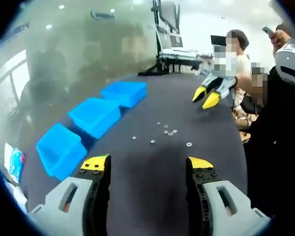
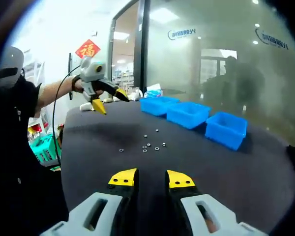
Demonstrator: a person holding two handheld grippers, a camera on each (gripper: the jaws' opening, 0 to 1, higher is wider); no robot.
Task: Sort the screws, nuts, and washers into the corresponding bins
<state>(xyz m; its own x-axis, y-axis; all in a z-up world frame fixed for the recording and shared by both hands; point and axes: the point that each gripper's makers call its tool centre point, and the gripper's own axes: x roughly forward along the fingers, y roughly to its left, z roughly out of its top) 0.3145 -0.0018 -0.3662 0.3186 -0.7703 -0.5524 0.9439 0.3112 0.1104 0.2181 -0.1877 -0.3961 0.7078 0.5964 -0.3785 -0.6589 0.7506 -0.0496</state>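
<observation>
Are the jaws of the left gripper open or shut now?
Open. In the left gripper view, the left gripper has its yellow-tipped jaws standing wide apart, with bare dark table between them and nothing held.

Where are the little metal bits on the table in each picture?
Left gripper view: the small metal parts lie scattered mid-picture on the dark table, right of the three blue bins.
Right gripper view: the parts lie mid-picture, left of and below the bins.
Shared landmark: the row of blue bins.
</observation>
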